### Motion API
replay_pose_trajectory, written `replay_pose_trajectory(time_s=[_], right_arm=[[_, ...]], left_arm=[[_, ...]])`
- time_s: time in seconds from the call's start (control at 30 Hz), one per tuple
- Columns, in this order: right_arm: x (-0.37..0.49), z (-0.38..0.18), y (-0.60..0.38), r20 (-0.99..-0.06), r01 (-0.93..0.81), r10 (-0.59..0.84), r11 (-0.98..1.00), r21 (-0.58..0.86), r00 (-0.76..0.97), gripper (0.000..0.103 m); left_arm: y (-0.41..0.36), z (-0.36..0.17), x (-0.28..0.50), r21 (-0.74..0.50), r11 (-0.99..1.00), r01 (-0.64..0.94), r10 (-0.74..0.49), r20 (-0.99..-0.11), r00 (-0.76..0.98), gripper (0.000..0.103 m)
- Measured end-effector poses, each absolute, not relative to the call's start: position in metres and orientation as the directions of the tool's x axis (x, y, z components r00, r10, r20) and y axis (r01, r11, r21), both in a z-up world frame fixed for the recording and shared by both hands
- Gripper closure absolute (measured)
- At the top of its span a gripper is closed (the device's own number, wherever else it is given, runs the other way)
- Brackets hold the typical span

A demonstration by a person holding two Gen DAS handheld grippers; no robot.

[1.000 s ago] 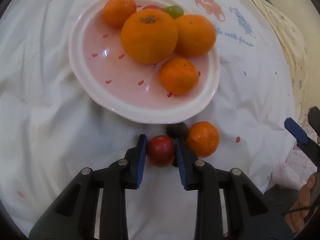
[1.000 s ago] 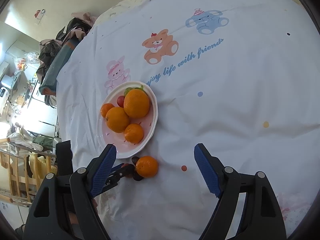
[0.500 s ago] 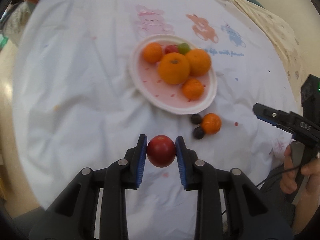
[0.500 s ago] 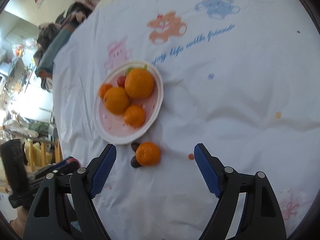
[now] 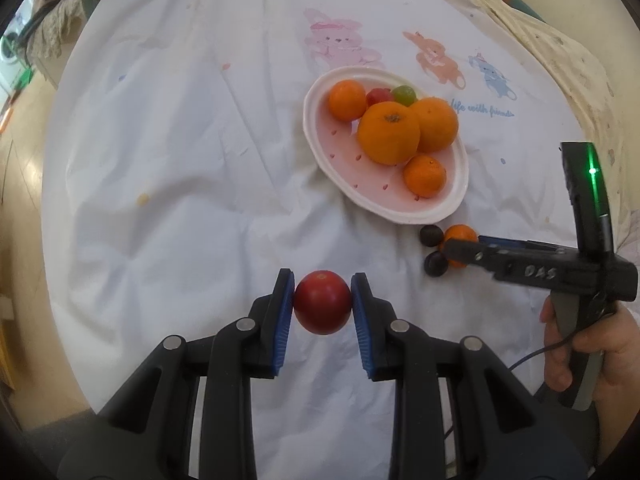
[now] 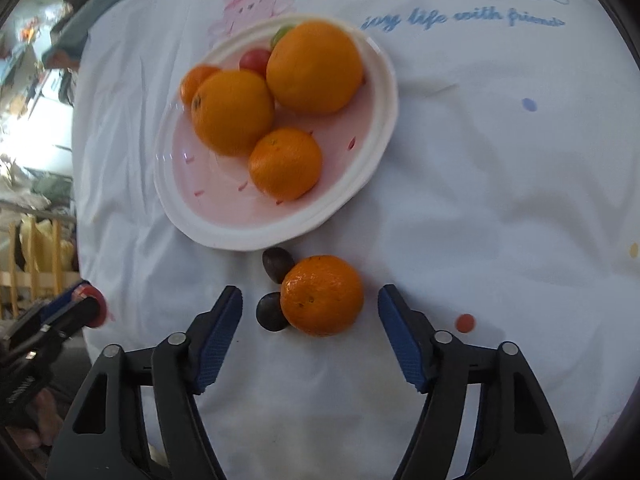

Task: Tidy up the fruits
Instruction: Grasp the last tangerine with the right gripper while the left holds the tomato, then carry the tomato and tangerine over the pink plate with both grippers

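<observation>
Operator: Closing the right gripper (image 6: 310,332) now, with the loose mandarin (image 6: 322,295) between its pads but untouched. Risk?

Manual: You may also pinch the two dark fruits (image 6: 271,312) touching the mandarin's left side; they can squirt out. Your left gripper (image 5: 322,307) clamps a smooth red tomato (image 5: 322,307) above the cloth; squeeze no harder. Beyond lies the plate (image 6: 280,232), holding glossy, dimpled oranges.

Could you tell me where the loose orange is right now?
In the right wrist view, the loose orange lies on the cloth just below the plate, beside two dark fruits.
</observation>
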State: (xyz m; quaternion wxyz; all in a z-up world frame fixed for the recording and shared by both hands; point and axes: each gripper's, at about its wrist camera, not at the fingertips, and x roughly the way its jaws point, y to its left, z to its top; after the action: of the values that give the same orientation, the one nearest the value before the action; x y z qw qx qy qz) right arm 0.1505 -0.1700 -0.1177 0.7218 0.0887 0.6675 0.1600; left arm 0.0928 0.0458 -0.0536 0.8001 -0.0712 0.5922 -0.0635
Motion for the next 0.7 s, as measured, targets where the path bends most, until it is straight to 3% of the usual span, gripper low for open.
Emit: replay_pose_trajectory(time_s=[0.13,0.27,0.7], right_arm=[[0.15,-0.122,-0.161,-0.947,-0.149,0.316,0.941,0.305,0.058,0.041],[0.151,-0.125,-0.162,-0.955,-0.158,0.289,0.948,0.277,0.061,0.057],[0.146,-0.092,-0.194,-0.924,-0.095,0.349,0.936,0.338,0.156,0.058]], left_arm=[[0.042,-0.054,0.095,-0.183,0.983,0.032,-0.184,-0.937,0.298,0.078],[0.04,-0.053,0.095,-0.181,0.983,0.04,-0.184,-0.935,0.304,0.078],[0.041,-0.052,0.093,-0.149,0.988,0.035,-0.152,-0.93,0.336,0.078]])
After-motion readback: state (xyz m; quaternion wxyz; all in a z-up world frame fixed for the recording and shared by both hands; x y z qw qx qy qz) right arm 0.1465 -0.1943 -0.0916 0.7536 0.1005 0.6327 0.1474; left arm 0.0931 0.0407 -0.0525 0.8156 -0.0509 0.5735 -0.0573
